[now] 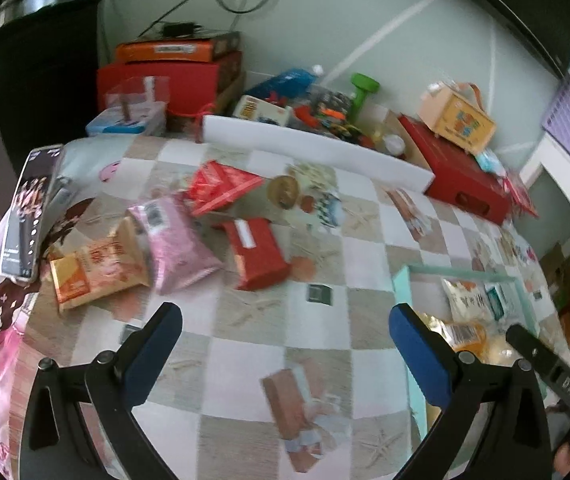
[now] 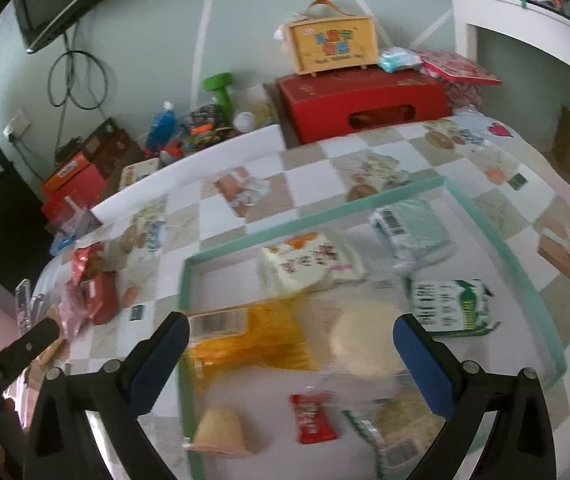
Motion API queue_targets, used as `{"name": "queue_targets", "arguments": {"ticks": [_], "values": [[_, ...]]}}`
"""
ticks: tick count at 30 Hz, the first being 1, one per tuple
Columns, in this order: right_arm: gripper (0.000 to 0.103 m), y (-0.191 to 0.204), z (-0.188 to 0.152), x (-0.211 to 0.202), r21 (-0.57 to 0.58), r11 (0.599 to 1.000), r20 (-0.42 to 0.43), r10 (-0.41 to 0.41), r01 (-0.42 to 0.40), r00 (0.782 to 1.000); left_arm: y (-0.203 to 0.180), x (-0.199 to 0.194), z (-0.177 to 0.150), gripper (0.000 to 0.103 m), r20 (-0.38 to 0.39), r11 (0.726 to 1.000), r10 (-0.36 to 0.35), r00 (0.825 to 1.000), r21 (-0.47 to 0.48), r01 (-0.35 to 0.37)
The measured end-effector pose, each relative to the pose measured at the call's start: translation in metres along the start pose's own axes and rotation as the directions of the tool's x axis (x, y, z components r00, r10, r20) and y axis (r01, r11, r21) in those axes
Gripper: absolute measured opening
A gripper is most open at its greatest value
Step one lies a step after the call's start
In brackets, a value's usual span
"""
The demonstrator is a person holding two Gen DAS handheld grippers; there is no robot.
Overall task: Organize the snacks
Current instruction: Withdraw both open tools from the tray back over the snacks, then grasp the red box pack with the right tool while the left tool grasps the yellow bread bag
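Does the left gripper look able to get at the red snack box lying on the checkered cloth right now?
Probably yes. The left gripper is open and holds nothing, and bare checkered cloth lies between it and the red snack box. The pink packet sits close beside the box.

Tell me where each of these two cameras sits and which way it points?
Left wrist: on the left gripper, looking over its open blue-padded fingers at loose snack packets on the checkered tablecloth; the right gripper's black tip intrudes.
Right wrist: on the right gripper, open above the mint-green rimmed tray of snacks.
Shared: tray, red cardboard box, green dumbbell.
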State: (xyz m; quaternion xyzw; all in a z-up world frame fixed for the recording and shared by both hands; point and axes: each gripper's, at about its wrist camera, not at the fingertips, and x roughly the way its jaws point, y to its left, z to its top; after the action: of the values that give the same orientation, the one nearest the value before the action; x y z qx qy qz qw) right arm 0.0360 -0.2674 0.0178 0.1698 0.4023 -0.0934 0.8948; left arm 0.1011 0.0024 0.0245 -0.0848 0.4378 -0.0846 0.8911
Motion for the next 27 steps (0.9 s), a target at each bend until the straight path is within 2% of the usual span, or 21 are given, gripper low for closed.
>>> {"name": "queue_targets", "arguments": {"ticks": [11,18,23,27], "values": [[0.103,0.053,-0.011,0.008,-0.102,0.991,-0.011,0.081,-0.082,0.997,0.077,-0.013,0.022,0.103,0.024,0.991,0.019,1.000,-0.133,-0.016],[0.103,0.090,-0.019,0.018,-0.162,0.981,-0.033,0.101,-0.105,0.994,0.113,0.001,0.027,0.103,-0.029,0.986,0.068,0.997,-0.147,-0.072],[0.103,0.122,-0.026,0.029,-0.223,0.967,-0.061,0.112,-0.123,0.992,0.132,0.015,0.025,0.103,-0.064,0.974,-0.016,0.998,-0.227,0.001],[0.103,0.145,-0.030,0.038,-0.269,0.953,-0.083,0.121,-0.140,0.989,0.143,0.022,0.024,0.103,-0.070,0.957,-0.049,0.996,-0.289,0.026]]}}
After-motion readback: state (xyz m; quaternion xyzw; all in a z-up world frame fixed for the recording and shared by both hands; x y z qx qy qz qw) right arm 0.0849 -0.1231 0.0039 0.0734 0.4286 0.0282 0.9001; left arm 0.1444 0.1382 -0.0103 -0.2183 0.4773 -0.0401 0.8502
